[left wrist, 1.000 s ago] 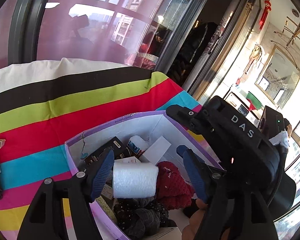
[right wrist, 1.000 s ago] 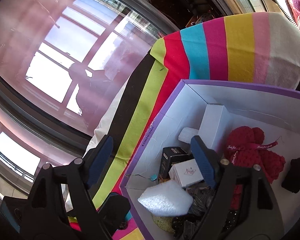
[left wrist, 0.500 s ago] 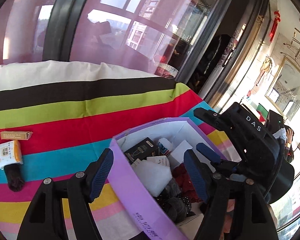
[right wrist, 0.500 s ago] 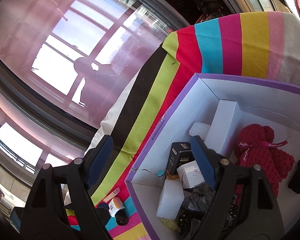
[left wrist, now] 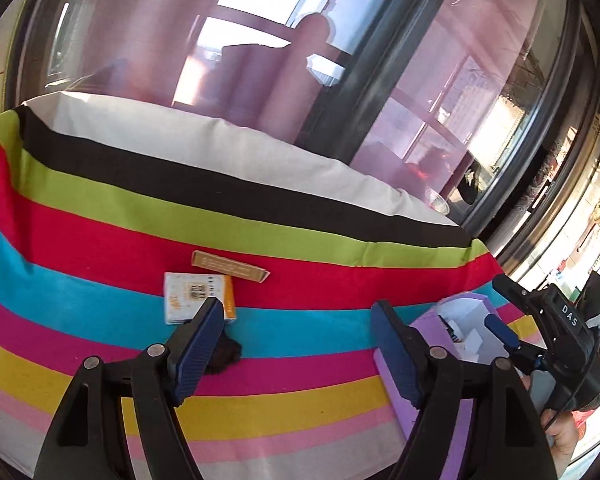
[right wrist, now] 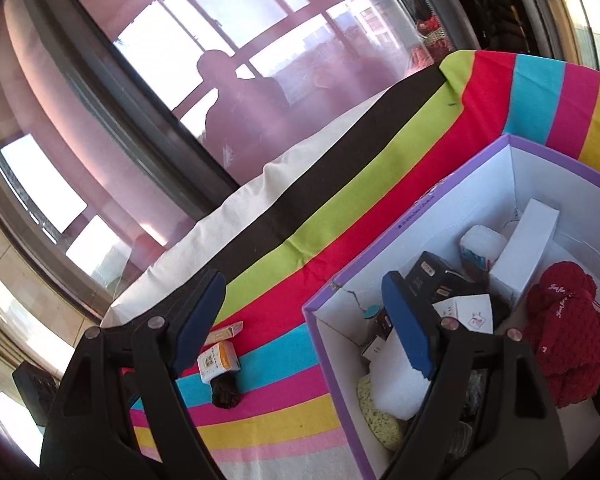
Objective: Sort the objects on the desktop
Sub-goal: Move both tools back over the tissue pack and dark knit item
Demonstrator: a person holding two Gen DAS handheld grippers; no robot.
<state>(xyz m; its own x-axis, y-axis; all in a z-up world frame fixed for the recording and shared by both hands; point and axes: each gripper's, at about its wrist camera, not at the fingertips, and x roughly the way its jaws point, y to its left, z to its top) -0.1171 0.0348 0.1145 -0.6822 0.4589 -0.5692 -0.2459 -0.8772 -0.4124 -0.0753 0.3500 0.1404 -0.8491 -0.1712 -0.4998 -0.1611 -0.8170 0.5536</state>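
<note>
Striped cloth [left wrist: 260, 236] in black, green, red, blue, pink and yellow bands covers the table, with tall dark-framed windows [right wrist: 148, 92] behind it and a person's silhouette reflected in the glass

On the cloth, left of the box, lie 3 loose things close together: a slim tan carton [left wrist: 230, 265] on the red band, a white and orange box [left wrist: 198, 297] just near of it on the blue band, and a dark fuzzy item [right wrist: 226, 391] touching that box's near end

At the right stands an open purple box [right wrist: 416, 216] with white inner walls. It holds a red knitted piece [right wrist: 564, 320], a tall white carton [right wrist: 528, 252], a black carton [right wrist: 432, 272], a small white carton [right wrist: 468, 312], a white foam roll [right wrist: 396, 388] and a yellow sponge [right wrist: 380, 420], packed against each other

Left gripper [left wrist: 296, 348] hangs over the cloth between the loose things and the box; its jaws have just been opening and stand wide with nothing between them. Its left finger [left wrist: 198, 350] partly hides the dark item

Right gripper [right wrist: 304, 328] also stands wide and empty, 1 finger [right wrist: 408, 324] over the box's left corner and the other over the cloth. From the left wrist view it shows at the far right, a hand [left wrist: 564, 436] gripping it
</note>
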